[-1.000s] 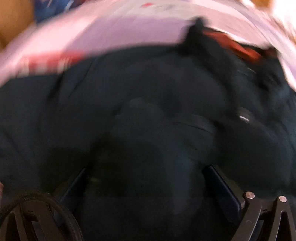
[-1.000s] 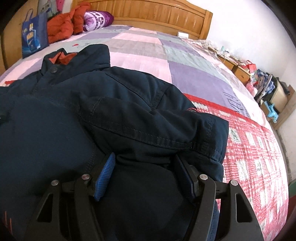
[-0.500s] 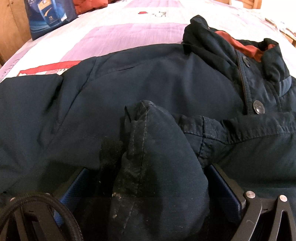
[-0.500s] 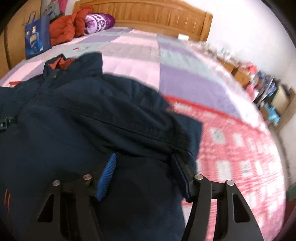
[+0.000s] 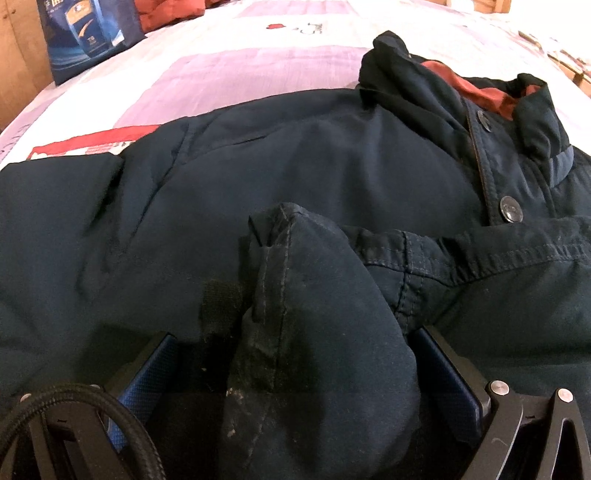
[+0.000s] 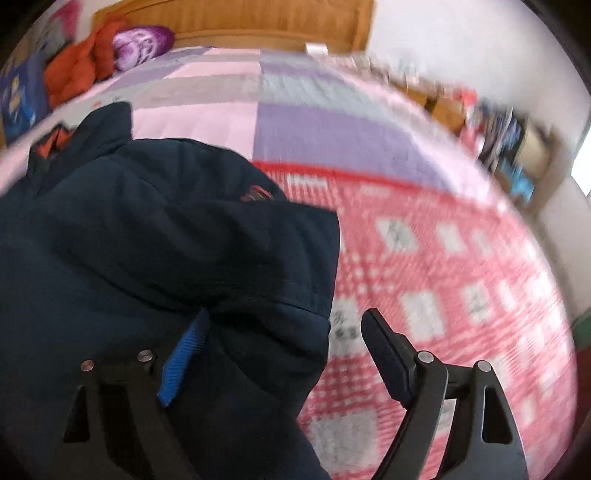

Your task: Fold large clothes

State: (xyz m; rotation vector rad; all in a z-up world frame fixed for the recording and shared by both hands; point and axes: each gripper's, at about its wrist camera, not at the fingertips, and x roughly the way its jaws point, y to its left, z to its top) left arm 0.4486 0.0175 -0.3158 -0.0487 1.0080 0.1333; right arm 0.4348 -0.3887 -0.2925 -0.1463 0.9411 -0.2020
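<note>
A dark navy padded jacket [image 5: 332,166] lies spread on the bed, its collar with rust-red lining [image 5: 476,88] at the far right. One sleeve cuff [image 5: 314,295] is folded in over the jacket's chest, and my left gripper [image 5: 295,332] is shut on it with wide jaws. In the right wrist view the jacket [image 6: 147,221] fills the left half. My right gripper [image 6: 284,317] has its jaws opening. The blue pad [image 6: 181,362] of one finger rests against the folded edge. The other finger [image 6: 388,350] stands clear over the quilt.
The bed carries a patchwork quilt [image 6: 424,258], red-checked near me and pink and purple farther off. A blue bag [image 5: 88,33], an orange-red garment [image 6: 77,70] and a purple pillow [image 6: 142,44] lie near the wooden headboard [image 6: 240,18]. Cluttered furniture [image 6: 498,129] stands to the right.
My right gripper has let go of the folded jacket edge, spread its jaws and shifted right, so one finger now hangs over bare quilt. The left gripper still holds the cuff in place.
</note>
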